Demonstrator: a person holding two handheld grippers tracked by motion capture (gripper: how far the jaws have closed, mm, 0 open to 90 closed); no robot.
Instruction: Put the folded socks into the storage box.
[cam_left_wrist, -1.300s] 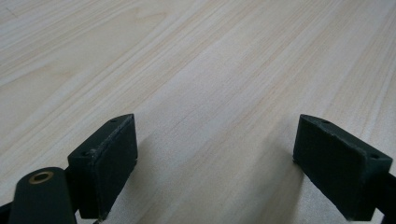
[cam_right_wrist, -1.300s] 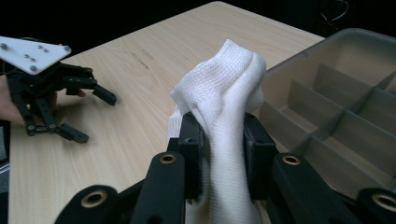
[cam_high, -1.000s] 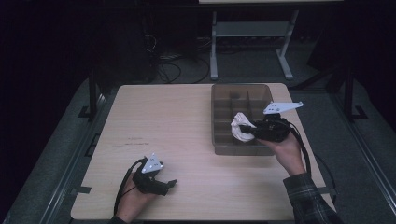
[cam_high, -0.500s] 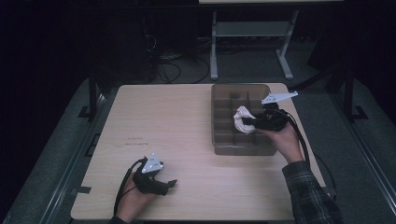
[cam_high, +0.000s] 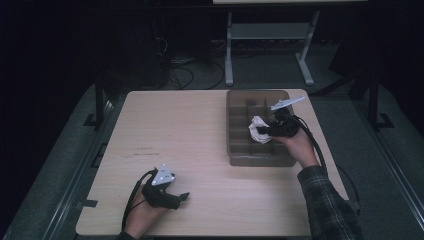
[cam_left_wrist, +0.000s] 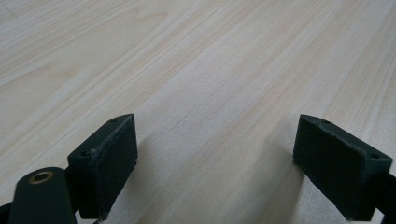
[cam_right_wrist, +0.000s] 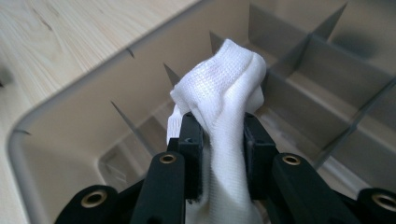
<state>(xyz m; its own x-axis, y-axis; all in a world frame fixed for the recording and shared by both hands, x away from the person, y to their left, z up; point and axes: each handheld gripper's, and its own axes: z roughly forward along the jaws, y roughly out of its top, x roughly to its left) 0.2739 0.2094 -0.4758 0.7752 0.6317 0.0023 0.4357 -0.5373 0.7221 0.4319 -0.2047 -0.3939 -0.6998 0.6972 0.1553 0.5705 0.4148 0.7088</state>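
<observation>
Your right hand-held gripper (cam_right_wrist: 219, 154) pinches the white cloth (cam_right_wrist: 224, 93) above the divided tray (cam_high: 235, 155); loose folds could snag 1 divider and miss the compartment. Your left hand-held gripper (cam_left_wrist: 215, 158) rests wide open on the surface (cam_high: 190, 130).

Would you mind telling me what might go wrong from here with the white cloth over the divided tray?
The right gripper pinches the white cloth by a narrow fold, so it may slip out early. The loose cloth hangs close to the dividers of the tray and could drape across two compartments instead of one. The light tray might shift if the cloth snags.
</observation>
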